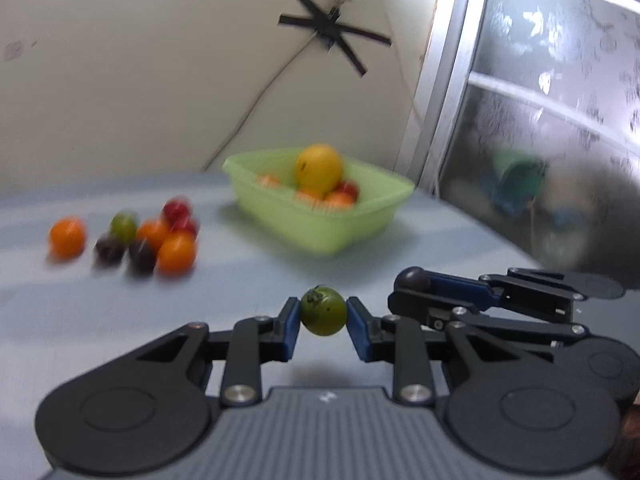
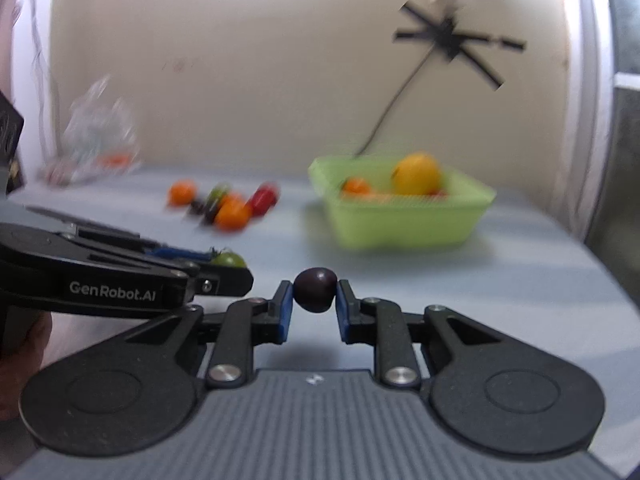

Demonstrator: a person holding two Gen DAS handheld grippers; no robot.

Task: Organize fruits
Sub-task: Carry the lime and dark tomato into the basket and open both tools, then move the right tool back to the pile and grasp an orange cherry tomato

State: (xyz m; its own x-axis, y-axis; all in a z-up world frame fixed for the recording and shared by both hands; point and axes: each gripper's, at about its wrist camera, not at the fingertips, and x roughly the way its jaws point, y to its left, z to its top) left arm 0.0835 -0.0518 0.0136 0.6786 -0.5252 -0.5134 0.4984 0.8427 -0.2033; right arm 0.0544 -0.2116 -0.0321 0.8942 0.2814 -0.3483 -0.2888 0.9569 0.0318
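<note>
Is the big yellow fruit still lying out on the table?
No, the yellow fruit sits on top of other fruits inside the green basket.

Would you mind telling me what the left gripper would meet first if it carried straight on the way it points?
Probably the green basket: the left gripper, shut on a green tomato, points roughly at it over bare table, though depth is unclear.

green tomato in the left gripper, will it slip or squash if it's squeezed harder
The green tomato is round and smooth, held only at its sides by the left gripper, so it may slip or roll out. It shows no denting and looks firm; squeezing harder could bruise it.
</note>
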